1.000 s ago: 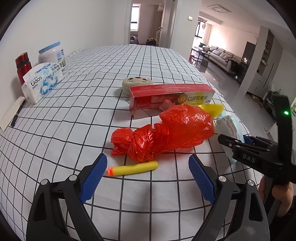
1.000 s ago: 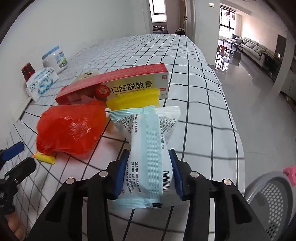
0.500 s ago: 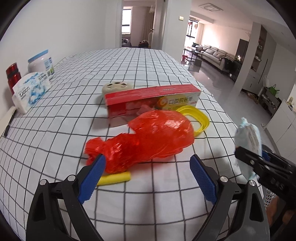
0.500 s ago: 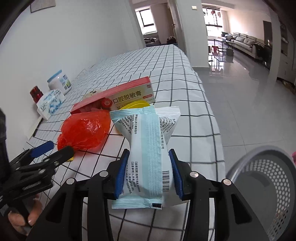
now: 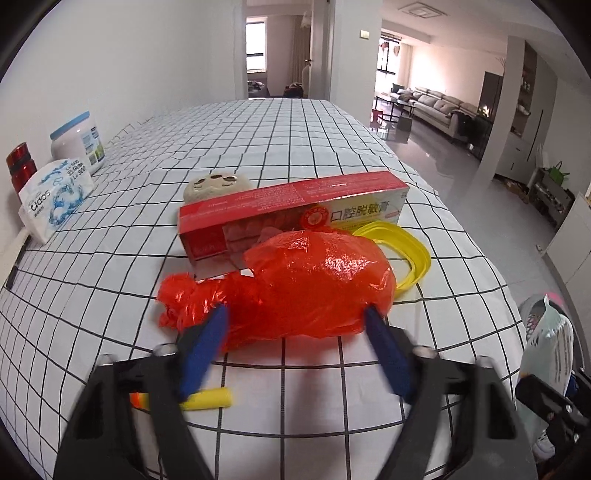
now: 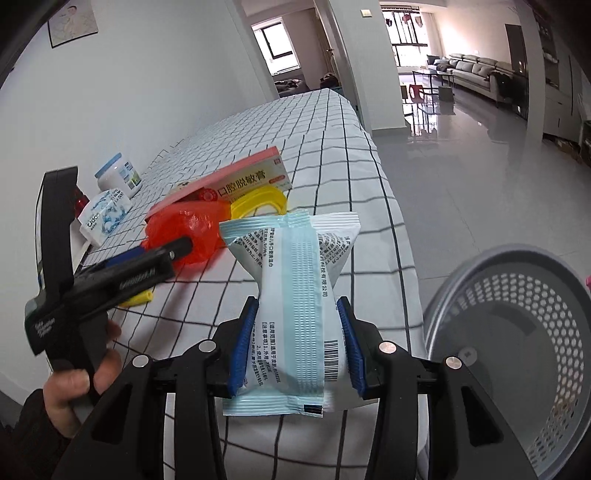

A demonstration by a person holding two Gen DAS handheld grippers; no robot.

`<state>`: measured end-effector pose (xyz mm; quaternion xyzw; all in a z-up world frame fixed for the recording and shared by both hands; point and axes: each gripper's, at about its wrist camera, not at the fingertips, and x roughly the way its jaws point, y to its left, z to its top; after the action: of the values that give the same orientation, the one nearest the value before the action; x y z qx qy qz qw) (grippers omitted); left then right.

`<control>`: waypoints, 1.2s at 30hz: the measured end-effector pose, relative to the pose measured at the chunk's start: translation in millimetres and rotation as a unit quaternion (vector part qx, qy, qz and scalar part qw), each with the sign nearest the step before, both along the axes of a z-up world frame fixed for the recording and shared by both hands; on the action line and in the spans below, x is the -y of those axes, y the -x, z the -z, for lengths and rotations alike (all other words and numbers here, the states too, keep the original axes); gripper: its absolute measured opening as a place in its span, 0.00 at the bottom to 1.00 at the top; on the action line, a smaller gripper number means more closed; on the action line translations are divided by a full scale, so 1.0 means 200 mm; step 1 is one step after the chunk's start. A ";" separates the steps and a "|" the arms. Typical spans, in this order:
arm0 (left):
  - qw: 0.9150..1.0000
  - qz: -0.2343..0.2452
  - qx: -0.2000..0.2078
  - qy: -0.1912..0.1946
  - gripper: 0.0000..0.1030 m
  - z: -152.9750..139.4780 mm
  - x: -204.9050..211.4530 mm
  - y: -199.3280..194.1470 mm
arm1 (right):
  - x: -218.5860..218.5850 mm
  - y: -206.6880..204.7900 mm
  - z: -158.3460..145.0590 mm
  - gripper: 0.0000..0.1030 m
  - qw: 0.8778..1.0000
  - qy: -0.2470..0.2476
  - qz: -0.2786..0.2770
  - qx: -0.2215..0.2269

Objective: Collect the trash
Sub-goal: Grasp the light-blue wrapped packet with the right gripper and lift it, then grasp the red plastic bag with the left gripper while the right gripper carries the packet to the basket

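Crumpled glossy red bag [image 5: 295, 291], apparently knotted.

One red bag [image 5: 295, 288], one toothpaste box [image 5: 295, 206], one yellow ring [image 5: 410, 254], one basket [image 6: 517, 332].

Plain white wall [image 5: 147, 55] runs along the left side, with a small paper picture [image 6: 74, 22] pinned up high. Past the long table in its white black-grid cloth [image 5: 258, 140] there's an open doorway [image 5: 277, 51] into a dimmer room with a dark-framed window [image 5: 255, 51]. Off to the right it's a bright living area: glossy grey tiled floor [image 6: 480, 166], long light-grey sofa [image 5: 439, 101], white square pillar [image 5: 508, 110], daylight pouring in from big windows [image 6: 410, 33].
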<state>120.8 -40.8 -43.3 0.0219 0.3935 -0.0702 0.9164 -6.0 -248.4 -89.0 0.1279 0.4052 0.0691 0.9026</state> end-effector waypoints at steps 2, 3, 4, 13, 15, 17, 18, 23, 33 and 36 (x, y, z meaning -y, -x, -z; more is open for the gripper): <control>1.000 0.002 -0.003 0.001 0.45 0.01 -0.01 -0.01 | 0.00 0.01 0.00 0.41 1.000 -0.002 0.002 0.000; 1.000 0.003 -0.005 0.001 0.35 0.01 -0.01 -0.01 | 0.01 0.02 0.01 0.41 1.000 -0.003 0.003 -0.001; 1.000 0.004 -0.008 0.003 0.31 0.01 -0.01 -0.01 | 0.01 0.02 0.01 0.41 1.000 -0.003 0.003 -0.001; 1.000 0.002 0.007 0.018 0.11 -0.06 -0.07 0.09 | 0.01 0.06 -0.01 0.41 1.000 -0.004 0.004 0.006; 1.000 0.006 0.016 0.020 0.11 -0.09 -0.08 0.14 | 0.01 0.07 -0.02 0.41 1.000 -0.005 0.006 0.009; 0.999 0.009 0.021 0.022 0.11 -0.11 -0.08 0.17 | 0.02 0.09 -0.02 0.41 1.000 -0.007 0.009 0.011; 0.999 0.012 0.023 0.025 0.11 -0.12 -0.08 0.19 | 0.03 0.10 -0.02 0.41 1.000 -0.007 0.010 0.012; 0.998 0.025 0.031 0.038 0.11 -0.17 -0.06 0.27 | 0.06 0.15 -0.04 0.41 1.000 -0.009 0.021 0.021; 0.994 0.083 0.041 0.056 0.11 -0.23 0.16 0.46 | 0.24 0.34 -0.02 0.41 0.997 -0.007 0.070 0.026; 0.991 0.112 0.030 0.063 0.11 -0.22 0.27 0.51 | 0.34 0.43 -0.02 0.41 0.995 -0.005 0.092 0.026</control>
<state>19.6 -95.4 0.9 0.0096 0.3552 -0.1962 0.9139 -91.4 -316.1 -84.6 0.1668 0.3674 -0.0088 0.9149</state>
